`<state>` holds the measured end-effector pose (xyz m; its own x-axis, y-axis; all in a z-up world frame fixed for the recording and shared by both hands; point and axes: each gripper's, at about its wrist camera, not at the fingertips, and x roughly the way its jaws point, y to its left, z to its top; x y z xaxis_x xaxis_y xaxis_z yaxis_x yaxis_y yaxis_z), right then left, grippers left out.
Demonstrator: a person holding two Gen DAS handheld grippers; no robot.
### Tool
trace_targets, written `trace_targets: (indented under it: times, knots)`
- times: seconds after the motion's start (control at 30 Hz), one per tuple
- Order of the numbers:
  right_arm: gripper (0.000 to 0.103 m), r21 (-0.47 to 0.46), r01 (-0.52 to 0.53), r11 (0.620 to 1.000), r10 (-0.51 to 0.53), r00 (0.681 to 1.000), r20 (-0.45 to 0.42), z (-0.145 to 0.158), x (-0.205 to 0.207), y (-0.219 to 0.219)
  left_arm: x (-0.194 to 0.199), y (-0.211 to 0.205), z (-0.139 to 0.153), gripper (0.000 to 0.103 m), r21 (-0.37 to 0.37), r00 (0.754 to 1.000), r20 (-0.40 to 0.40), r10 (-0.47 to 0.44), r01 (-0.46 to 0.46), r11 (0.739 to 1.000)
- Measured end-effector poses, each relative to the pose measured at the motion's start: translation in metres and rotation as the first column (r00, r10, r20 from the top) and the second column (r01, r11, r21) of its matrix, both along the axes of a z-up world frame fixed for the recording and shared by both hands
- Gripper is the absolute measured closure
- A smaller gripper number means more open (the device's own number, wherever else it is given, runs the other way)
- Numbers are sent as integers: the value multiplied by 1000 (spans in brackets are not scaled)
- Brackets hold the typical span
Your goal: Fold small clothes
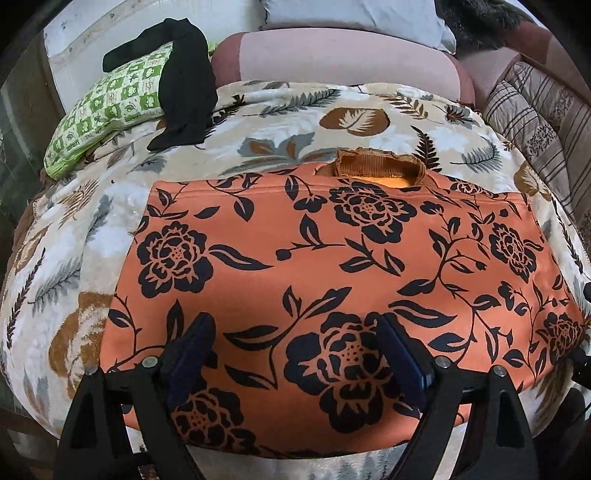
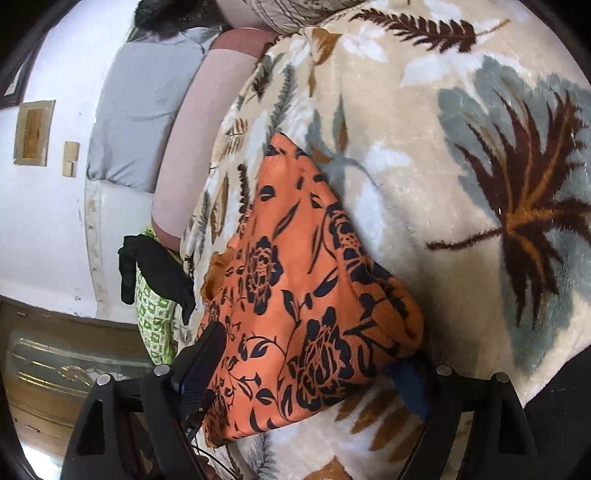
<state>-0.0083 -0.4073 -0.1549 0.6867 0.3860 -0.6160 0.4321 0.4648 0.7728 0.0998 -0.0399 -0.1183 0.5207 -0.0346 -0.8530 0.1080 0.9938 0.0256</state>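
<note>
Both tools, left [image 1: 295, 354] and right [image 2: 314, 354], wide apart, orange floral garment [image 1: 332, 258] between their fingers.

Blanket [image 1: 110, 221]: cream plush with brown and grey leaf print, covering the bed.
Green pillow [image 1: 107, 110]: checked, at 10 o'clock in the left wrist view.
Black garment [image 1: 188, 85]: draped over the green pillow.
Pink bolster [image 1: 332, 62]: at 12 o'clock, behind the blanket.
Grey pillow [image 1: 354, 14]: above the bolster.
Striped cushion [image 1: 535, 122]: at 2 o'clock.
</note>
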Motion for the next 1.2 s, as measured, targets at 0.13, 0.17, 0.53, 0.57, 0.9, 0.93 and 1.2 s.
trace_targets:
  times: [0.13,0.17,0.53,0.57,0.9,0.93,1.2]
  knots:
    - [16,-33,-16,999,16,1000,6,6,2,2,2,1,1,14,-9,1000,0,6,-6,1000]
    - [16,-40,-19,999,19,1000,11,8,2,4,2,2,1,14,-12,1000,-1,8,-8,1000]
    - [16,-39,-11,999,10,1000,-7,-2,7,1,11,3,-9,14,4,999,-33,14,-14,1000]
    - [17,-46,-13,999,13,1000,-6,0,7,2,11,3,-8,14,0,999,-31,14,-14,1000]
    - [17,-59,-13,998,13,1000,-14,0,8,0,18,-1,-16,14,11,999,-41,13,-13,1000]
    - [17,-60,-13,998,12,1000,-15,0,7,-1,19,-1,-16,14,9,999,-42,14,-14,1000]
    - [29,-70,-35,997,33,999,-28,-5,9,-4,21,0,-20,14,10,999,-46,11,-11,1000]
